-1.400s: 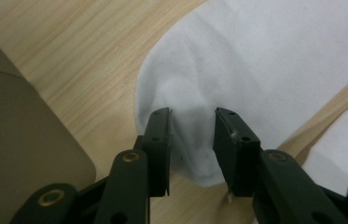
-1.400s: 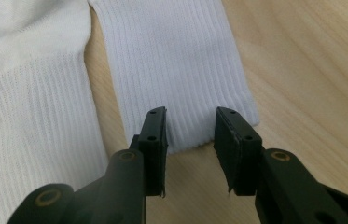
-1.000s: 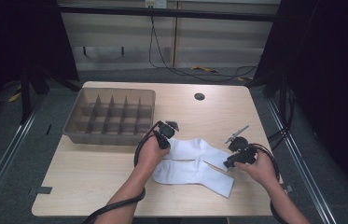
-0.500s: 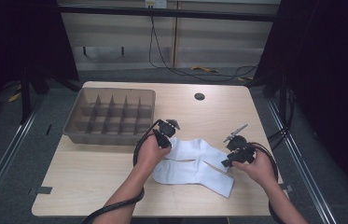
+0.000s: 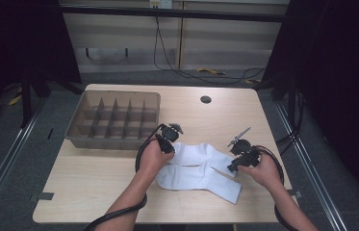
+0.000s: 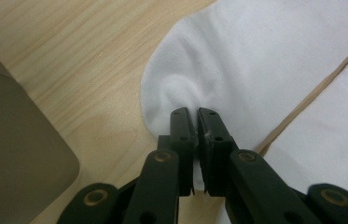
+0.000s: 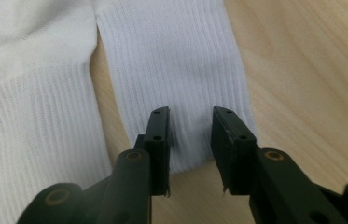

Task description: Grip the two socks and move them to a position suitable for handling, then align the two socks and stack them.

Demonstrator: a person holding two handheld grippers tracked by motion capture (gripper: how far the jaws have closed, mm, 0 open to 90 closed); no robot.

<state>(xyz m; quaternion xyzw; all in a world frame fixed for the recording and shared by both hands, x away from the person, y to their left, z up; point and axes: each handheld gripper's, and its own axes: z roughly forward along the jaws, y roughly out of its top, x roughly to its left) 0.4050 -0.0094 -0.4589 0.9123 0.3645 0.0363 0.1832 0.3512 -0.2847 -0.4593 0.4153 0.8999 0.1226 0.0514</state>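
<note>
Socks first: two white ones are laid side by side on the wooden table, an upper sock and a lower sock, both near the front edge between the two hands. One grey divided tray is parked just behind and to the left of them, and one small dark hole is seen in the tabletop further back. Two grippers are counted too. The left gripper is pressed together on the rounded toe end of the upper sock, with a small pucker of fabric pinched between the jaws. The right gripper is held over a ribbed cuff with its jaws part spread, nothing squeezed; they've just been closing after being opened wider. Compared with a second ago, pretty much nothing else is changed: socks, tray and both hands are found in the same spots.
</note>
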